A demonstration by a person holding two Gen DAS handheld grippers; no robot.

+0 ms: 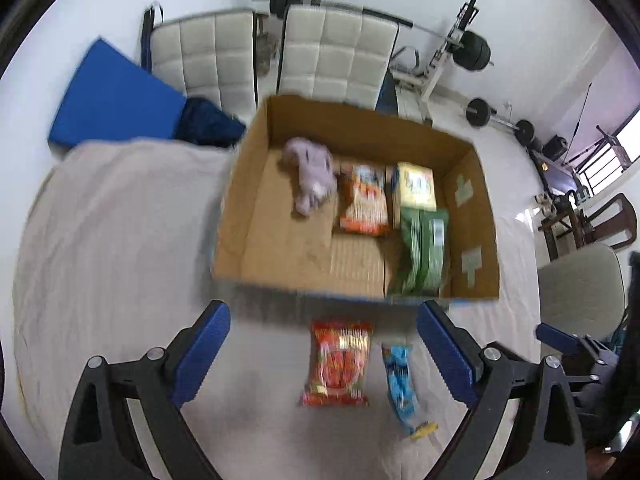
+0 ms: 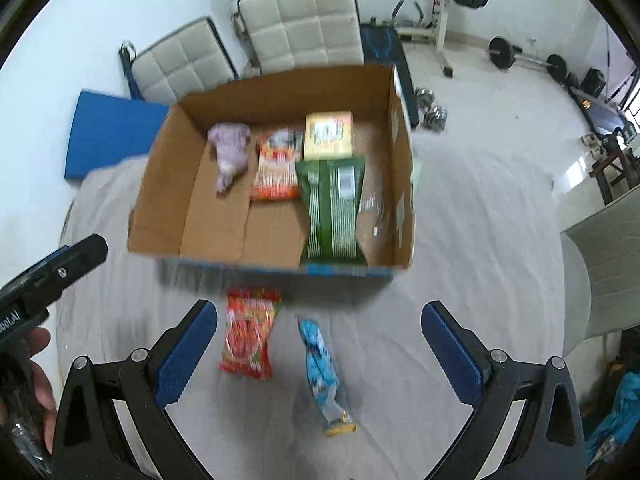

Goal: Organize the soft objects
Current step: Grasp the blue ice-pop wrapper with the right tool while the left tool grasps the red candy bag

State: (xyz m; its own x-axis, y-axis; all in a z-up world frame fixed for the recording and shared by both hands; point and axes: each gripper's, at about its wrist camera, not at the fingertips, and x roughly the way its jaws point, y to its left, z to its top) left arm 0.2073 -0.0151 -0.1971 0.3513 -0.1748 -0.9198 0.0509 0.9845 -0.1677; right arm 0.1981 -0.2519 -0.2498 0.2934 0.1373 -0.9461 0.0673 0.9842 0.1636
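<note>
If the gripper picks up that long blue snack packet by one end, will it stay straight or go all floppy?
Probably floppy. The blue packet lies thin and a bit crinkled on the cloth, so its free end would likely droop. It looks light, so lifting should be easy. Its shiny wrapper may be slippery, so the open right gripper might do better pinching near the middle.

Both wrist views down onto box [image 1: 248,208]

Bare box floor [image 2: 224,220] beside plush [image 2: 229,148]
</note>
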